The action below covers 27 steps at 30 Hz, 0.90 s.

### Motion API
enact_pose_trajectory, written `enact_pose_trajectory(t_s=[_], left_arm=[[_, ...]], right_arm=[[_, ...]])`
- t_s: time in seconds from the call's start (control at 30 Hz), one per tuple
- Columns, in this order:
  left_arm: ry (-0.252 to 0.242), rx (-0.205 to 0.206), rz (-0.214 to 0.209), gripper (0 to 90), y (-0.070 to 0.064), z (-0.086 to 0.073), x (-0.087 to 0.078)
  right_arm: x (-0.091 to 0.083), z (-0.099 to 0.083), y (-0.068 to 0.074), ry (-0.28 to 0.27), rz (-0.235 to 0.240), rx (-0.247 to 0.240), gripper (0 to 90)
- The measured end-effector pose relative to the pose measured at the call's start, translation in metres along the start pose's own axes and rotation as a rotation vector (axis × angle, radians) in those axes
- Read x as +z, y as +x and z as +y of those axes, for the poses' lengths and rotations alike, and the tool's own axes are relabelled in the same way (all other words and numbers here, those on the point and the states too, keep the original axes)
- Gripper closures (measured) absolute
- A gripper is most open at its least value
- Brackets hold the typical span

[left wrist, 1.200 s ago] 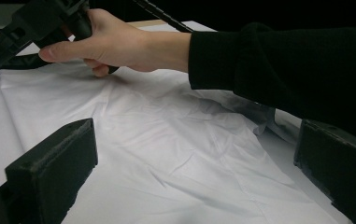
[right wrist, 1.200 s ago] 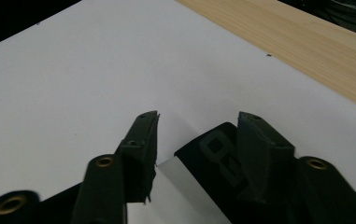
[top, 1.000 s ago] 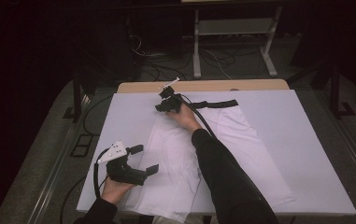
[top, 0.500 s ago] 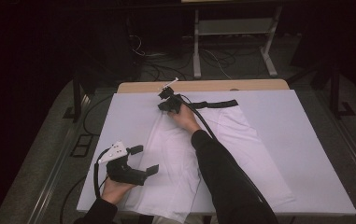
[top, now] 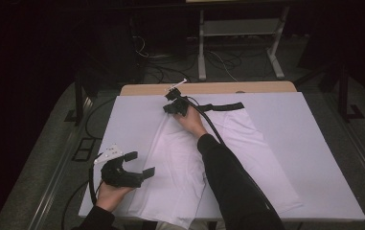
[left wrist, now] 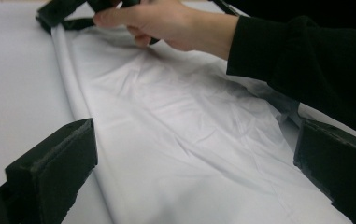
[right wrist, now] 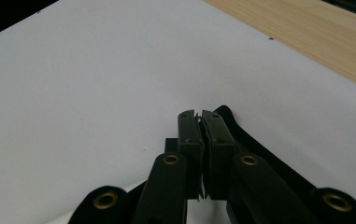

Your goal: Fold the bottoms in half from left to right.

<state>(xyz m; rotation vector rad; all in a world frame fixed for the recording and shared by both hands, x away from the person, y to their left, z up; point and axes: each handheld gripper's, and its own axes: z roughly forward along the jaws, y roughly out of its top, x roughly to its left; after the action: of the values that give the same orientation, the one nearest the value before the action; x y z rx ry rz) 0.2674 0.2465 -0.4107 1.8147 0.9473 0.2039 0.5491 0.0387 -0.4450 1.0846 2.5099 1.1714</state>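
Judging by the scene, the right gripper was clamped on the garment's far black band, the left gripper gaped idle, so folding seemed hardly begun.

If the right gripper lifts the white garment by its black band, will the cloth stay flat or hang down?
The white garment lies thin and creased on the table, so it would probably hang limp and fold. It looks light. The right gripper, jaws shut at the black band, would likely lift one corner first while the rest drags.

No readable text, labels, brands, numbers or signs on anything here.
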Motion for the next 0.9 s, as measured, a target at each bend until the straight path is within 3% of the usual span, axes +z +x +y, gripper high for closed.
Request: enact_pose_trajectory(t_s=[0.23,0.4,0.9], left_arm=[[0.078,0.016,-0.014,0.0,-0.001,-0.003,-0.007],[0.159,0.065,-0.021,0.0,-0.002,-0.007,-0.011],[0.228,0.028,-0.038,0.0,-0.001,-0.016,-0.022]], right_arm=[[-0.007,0.001,0.000,-0.010,-0.001,-0.002,85.9],[-0.010,0.001,-0.002,-0.013,0.005,0.006,85.9],[-0.011,0.001,0.000,-0.013,0.003,-0.010,85.9]])
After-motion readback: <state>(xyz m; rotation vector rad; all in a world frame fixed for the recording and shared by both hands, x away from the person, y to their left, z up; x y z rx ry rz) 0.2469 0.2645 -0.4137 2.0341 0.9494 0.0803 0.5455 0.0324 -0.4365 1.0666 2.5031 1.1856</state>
